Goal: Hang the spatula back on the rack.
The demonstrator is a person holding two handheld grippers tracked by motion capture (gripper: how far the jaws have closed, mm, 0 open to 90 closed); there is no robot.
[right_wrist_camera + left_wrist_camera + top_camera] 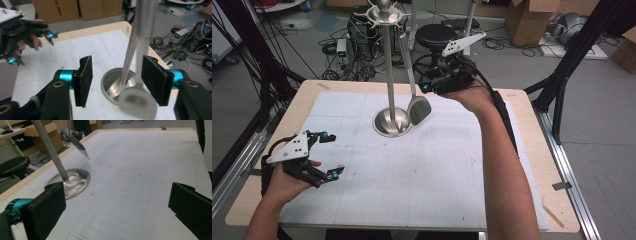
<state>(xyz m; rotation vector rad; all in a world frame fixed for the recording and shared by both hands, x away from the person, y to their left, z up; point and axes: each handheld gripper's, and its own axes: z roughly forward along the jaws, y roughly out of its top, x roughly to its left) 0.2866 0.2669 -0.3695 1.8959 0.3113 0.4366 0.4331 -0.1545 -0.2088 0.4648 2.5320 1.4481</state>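
A steel stand with a round dish base (391,121) and a tall pole (388,65) stands at the middle back of the mat. From its top ring (384,14) hangs a steel spatula (419,109), blade down beside the base. My right gripper (430,84) is at the spatula from the right. In the right gripper view its jaws (116,80) stand apart around the spatula (138,101) and pole (127,60), pads not pressing on either. My left gripper (333,155) rests open at the mat's near left, its jaws (120,210) wide with nothing between them.
A white gridded mat (437,165) covers the wooden table (532,150). Behind the table stand a black stool (435,34), cardboard boxes (532,17) and tangled cables with electronics (357,30). Black frame legs (572,60) rise at both sides.
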